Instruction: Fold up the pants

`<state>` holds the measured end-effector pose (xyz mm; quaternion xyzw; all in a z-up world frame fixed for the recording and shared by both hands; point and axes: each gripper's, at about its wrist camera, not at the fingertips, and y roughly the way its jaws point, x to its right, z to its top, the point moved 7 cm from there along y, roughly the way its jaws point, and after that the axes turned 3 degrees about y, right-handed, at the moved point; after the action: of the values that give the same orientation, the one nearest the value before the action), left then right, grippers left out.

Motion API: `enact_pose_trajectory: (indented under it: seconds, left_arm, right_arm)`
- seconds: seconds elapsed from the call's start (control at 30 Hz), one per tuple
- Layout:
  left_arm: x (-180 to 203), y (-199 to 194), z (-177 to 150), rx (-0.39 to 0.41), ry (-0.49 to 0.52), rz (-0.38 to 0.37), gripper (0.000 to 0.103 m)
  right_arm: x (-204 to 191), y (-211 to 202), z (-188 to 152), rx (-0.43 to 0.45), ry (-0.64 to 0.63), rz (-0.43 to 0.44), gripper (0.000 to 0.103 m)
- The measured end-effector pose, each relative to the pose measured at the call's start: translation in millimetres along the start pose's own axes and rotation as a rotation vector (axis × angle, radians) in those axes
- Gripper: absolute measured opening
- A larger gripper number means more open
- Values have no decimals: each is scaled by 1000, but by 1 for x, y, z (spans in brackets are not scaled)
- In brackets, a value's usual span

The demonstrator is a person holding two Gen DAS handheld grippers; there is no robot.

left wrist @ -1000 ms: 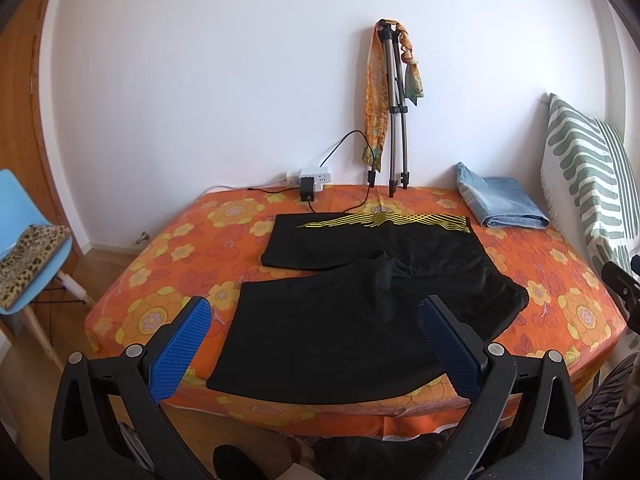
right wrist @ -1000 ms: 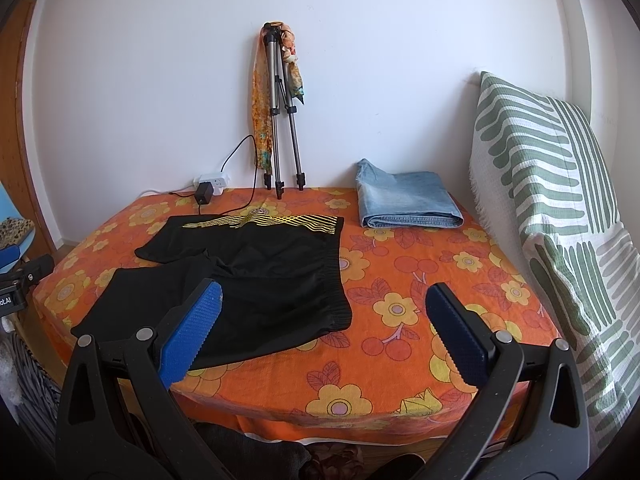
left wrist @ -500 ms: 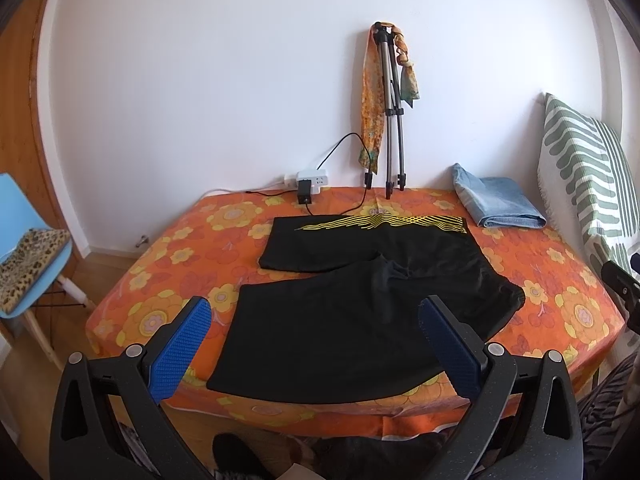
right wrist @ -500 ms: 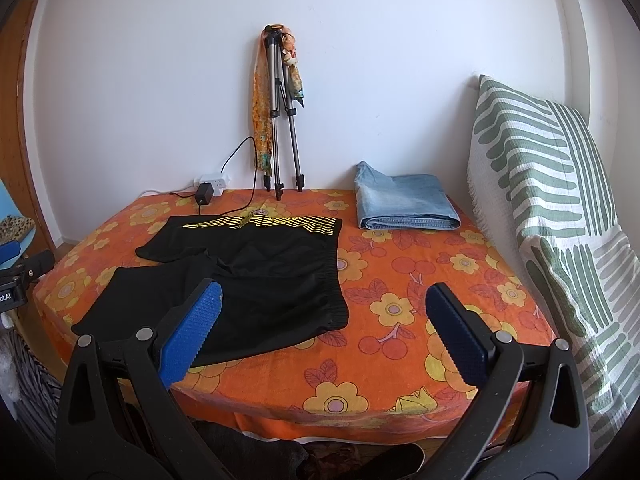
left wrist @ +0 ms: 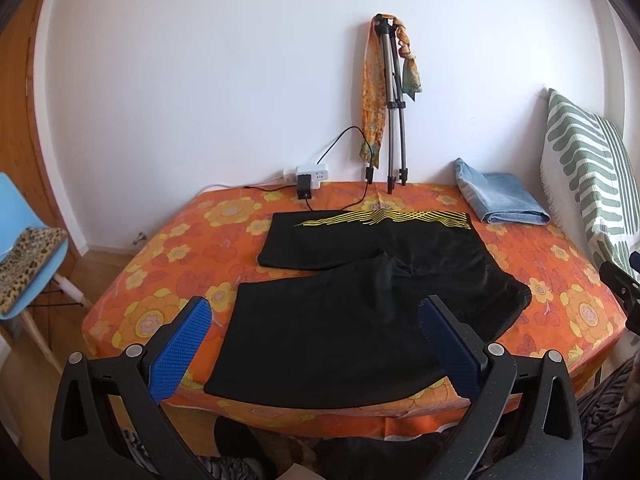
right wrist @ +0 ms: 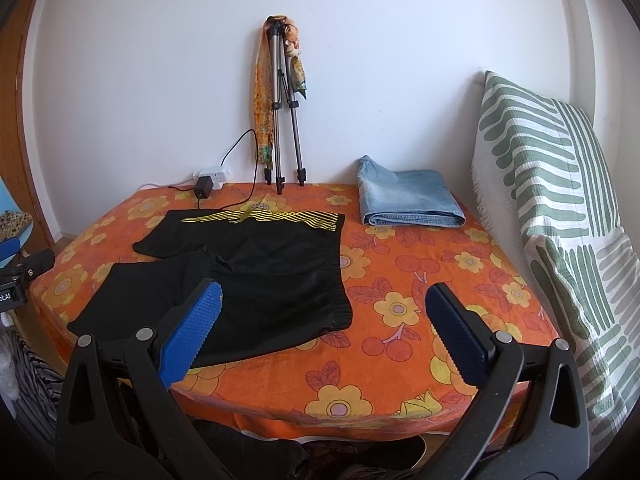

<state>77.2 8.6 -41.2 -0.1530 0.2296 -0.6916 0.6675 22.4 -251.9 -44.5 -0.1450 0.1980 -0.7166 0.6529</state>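
Both tools gape wide and grip nothing — the left gripper and right gripper hang at lower frame, clear of the black pants spread mid-frame on the flowered bed.

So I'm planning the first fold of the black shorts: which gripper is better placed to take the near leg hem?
Left. The left gripper faces the black shorts' near leg; the right gripper faces the waistband side.

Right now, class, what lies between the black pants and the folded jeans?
Only bare flowered bedspread separates the black pants from the folded jeans, in the right wrist view.
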Motion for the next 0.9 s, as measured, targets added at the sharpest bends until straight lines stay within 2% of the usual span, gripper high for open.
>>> enact_pose_trajectory:
  seconds: [0.47, 0.6, 0.77, 0.9]
  left_arm:
    - [-4, 24, 1, -26, 19, -4, 103]
    - [-19, 32, 2, -26, 57, 22, 103]
    - [-38, 44, -5, -49, 140, 10, 101]
    - [-55, 55, -12, -75, 179, 22, 91]
  right_arm:
    - [-4, 24, -2, -35, -37, 17, 103]
    - [-3, 31, 3, -33, -100, 34, 103]
    - [-9, 41, 11, -39, -222, 96, 103]
    - [-17, 50, 13, -46, -299, 129, 103]
